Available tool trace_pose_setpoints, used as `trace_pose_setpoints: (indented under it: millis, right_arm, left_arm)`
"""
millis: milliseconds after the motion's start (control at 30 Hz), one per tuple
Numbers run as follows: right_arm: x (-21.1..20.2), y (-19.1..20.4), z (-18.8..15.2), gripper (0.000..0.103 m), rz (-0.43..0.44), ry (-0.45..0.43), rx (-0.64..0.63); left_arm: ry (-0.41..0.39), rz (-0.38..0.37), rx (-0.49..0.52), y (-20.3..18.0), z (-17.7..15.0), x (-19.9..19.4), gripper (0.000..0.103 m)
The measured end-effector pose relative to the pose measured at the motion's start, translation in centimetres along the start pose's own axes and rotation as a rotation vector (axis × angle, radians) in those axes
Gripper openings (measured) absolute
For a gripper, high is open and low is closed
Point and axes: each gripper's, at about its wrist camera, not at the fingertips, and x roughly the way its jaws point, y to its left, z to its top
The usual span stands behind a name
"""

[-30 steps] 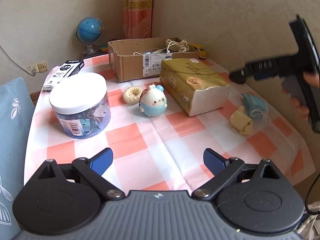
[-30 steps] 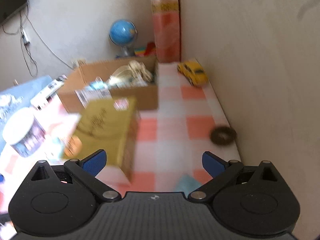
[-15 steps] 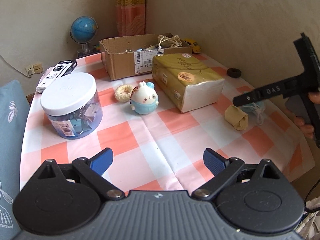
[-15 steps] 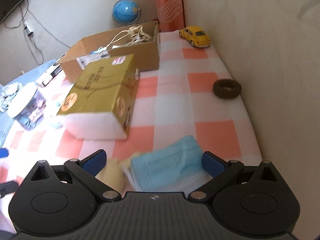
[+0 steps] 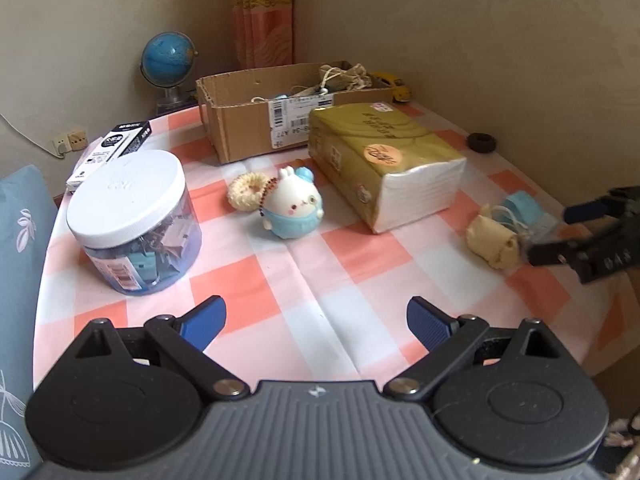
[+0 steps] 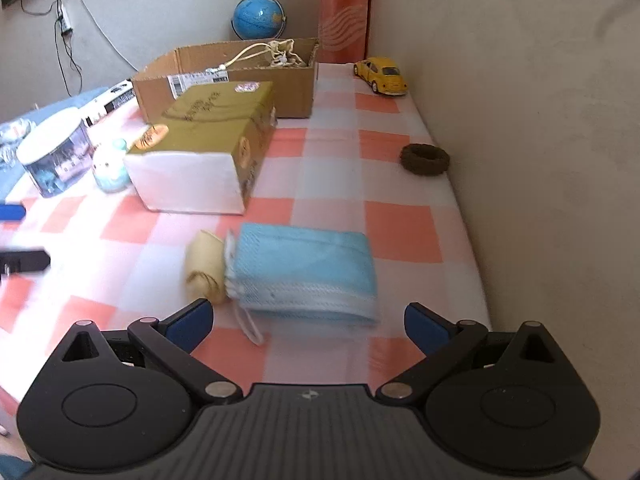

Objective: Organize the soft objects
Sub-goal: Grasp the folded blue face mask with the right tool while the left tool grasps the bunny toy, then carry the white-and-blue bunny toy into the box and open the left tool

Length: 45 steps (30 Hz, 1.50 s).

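Approach to the blue face masks (image 6: 306, 270) with the right gripper (image 6: 306, 322), jaws spread wide and empty.

Masks lie flat on the desk (image 6: 396, 236), touching a cream roll (image 6: 206, 266); jaws should straddle only the stack, low, before closing. Left gripper (image 5: 316, 316) hangs open, idle.

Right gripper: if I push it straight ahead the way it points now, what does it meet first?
Most likely the blue face mask stack, lying just ahead of the open right gripper and between its fingers. The rolled beige cloth sits beside it, nearer the left finger. Depth is uncertain in this fisheye view.
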Motion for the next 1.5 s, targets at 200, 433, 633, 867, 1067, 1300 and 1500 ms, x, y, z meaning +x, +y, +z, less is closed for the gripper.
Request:
trace_pose_setpoints:
  millis: [200,433,633,867,1067,1300,1500]
  right_arm:
    - [0.8,-0.4,-1.0,0.103,-0.010,0.027,-0.011]
    - [0.7,-0.7,-1.9,0.103,0.015,-0.041,-0.048]
    - [0.6,-0.8,-2.6,0.103,0.012,-0.103,-0.044]
    - [0.5,-0.8,-3.0,0.103,0.008,-0.134,-0.040]
    - [0.7,-0.5,-2.8,0.103,0.007,-0.140,-0.033]
    - [1.7,-0.4,-1.5,0.103,-0.007,-0.120,-0.018]
    - [2.2,-1.2,-0.8,0.103,-0.035,-0.102,0.011]
  left_arm:
    - [-0.027,0.037,-0.007,0.1,1.2,1.5,0.097]
    - [-0.049,0.097,-0.025,0.2,2.7,4.0,0.093]
    - [-0.064,0.134,-0.042,0.1,4.1,6.0,0.077]
    - [-0.067,0.141,-0.071,0.3,4.8,7.3,0.064]
    - [-0.047,0.121,-0.086,0.6,4.9,7.9,0.048]
    - [-0.041,0.116,-0.093,0.6,4.7,7.7,0.048]
    - [-0.038,0.118,-0.085,0.4,4.6,7.7,0.048]
